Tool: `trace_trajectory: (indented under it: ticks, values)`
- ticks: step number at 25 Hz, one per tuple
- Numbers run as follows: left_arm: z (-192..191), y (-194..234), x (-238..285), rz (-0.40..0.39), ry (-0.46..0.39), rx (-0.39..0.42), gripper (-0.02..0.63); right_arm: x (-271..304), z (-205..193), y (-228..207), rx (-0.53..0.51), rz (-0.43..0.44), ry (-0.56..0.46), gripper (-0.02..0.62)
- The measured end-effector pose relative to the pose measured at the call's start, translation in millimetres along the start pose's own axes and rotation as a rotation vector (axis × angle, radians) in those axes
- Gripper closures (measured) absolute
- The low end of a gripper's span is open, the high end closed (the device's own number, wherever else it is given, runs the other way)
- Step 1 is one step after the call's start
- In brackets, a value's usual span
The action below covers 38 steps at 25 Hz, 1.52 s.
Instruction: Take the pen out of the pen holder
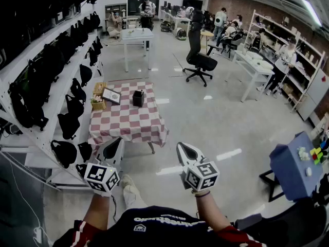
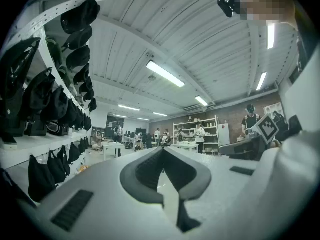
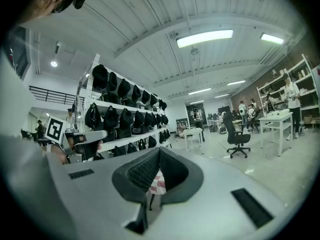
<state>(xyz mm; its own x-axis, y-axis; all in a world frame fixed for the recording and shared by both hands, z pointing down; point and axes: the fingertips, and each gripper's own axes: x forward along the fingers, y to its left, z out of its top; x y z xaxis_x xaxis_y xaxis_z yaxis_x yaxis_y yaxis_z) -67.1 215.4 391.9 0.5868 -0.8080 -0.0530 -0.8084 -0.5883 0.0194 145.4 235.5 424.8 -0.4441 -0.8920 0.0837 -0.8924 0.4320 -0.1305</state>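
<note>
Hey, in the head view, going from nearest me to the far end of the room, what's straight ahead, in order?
Left gripper and right gripper side by side, checkered table, black pen holder, white table, standing person at the far end.

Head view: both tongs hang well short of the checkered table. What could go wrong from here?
1. The left tongs and right tongs are both shut; reaching the pen holder that way could knock it over.
2. The picture frame and wooden box stand near it on the table; a wide approach may bump them.
3. No pen shows from here, so aim may suffer.
</note>
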Motion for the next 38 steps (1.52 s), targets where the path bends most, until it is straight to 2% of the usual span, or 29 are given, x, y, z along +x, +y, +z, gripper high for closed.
trace_trajectory:
  ticks: [19, 22, 26, 30, 38]
  values:
    - [-6.8, 4.4, 2.1, 0.008, 0.031, 0.011, 0.601, -0.1, 5.3, -4.6, -0.033, -0.006, -0.017, 0.594]
    - [-6.2, 4.1, 8.0, 0.000, 0.030, 0.017, 0.601, 1.1, 4.7, -10.1, -0.010, -0.005, -0.006, 0.592]
    - [-7.4, 7.8, 15.7, 0.002, 0.042, 0.021, 0.601, 4.6, 10.1, -13.8, -0.048, -0.008, -0.015, 0.592]
    - [-8.3, 14.3, 24.1, -0.009, 0.054, 0.010, 0.601, 13.2, 10.7, -15.1, -0.010, -0.001, -0.018, 0.592]
    - [-16.2, 44.7, 63.4, -0.019, 0.058, -0.012, 0.601, 51.5, 18.8, -33.3, -0.007, -0.057, -0.032, 0.592]
